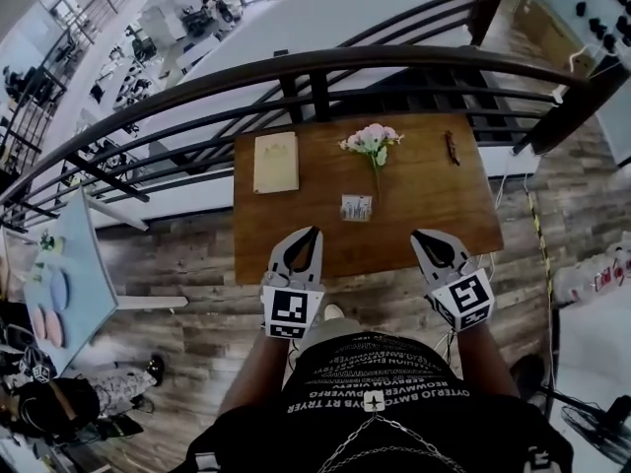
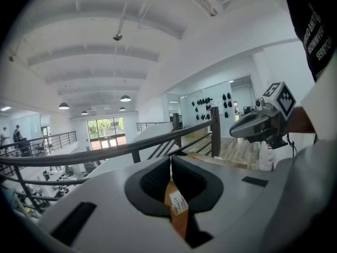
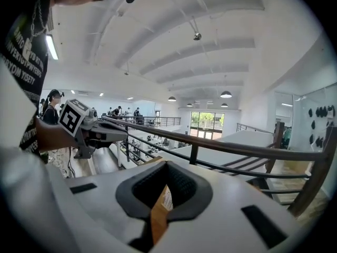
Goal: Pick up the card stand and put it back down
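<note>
Two grippers, left gripper (image 1: pixel 313 233) and right gripper (image 1: pixel 418 236), fingers pressed together on nothing, by tabletop (image 1: pixel 424 190) near edge; card stand (image 1: pixel 356 207) ahead of fingers, between them, untouched

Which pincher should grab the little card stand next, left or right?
Probably the left gripper: its tips sit slightly nearer the card stand than the right gripper. Both are shut, so either must open first.

Cream book (image 1: pixel 276 163), pink flowers (image 1: pixel 372 139) on wooden table (image 1: pixel 434 205).
</note>
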`<control>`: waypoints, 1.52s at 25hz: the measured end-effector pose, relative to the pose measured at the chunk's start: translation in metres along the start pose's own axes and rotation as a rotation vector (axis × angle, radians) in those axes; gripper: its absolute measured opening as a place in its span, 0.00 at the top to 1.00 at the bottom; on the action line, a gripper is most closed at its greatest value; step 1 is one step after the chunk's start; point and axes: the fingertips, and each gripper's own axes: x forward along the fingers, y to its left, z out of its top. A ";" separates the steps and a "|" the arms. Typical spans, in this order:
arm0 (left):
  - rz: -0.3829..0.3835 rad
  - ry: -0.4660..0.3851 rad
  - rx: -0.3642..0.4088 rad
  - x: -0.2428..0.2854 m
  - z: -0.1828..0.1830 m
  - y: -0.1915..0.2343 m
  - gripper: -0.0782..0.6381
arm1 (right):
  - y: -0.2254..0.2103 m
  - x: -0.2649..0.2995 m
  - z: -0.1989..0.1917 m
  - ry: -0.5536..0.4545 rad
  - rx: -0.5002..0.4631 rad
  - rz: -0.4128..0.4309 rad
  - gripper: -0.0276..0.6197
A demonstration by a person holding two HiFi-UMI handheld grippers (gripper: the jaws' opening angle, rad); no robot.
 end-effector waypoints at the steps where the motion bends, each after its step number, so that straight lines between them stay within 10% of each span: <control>1: -0.009 -0.003 0.003 0.003 0.001 0.003 0.84 | 0.000 0.004 0.004 0.001 -0.002 -0.006 0.94; 19: -0.064 -0.009 -0.009 0.014 -0.018 0.072 0.84 | 0.014 0.059 0.010 0.052 -0.010 -0.078 0.93; 38: -0.002 0.044 0.007 0.073 -0.006 0.074 0.84 | -0.038 0.123 -0.145 0.284 0.054 0.102 0.93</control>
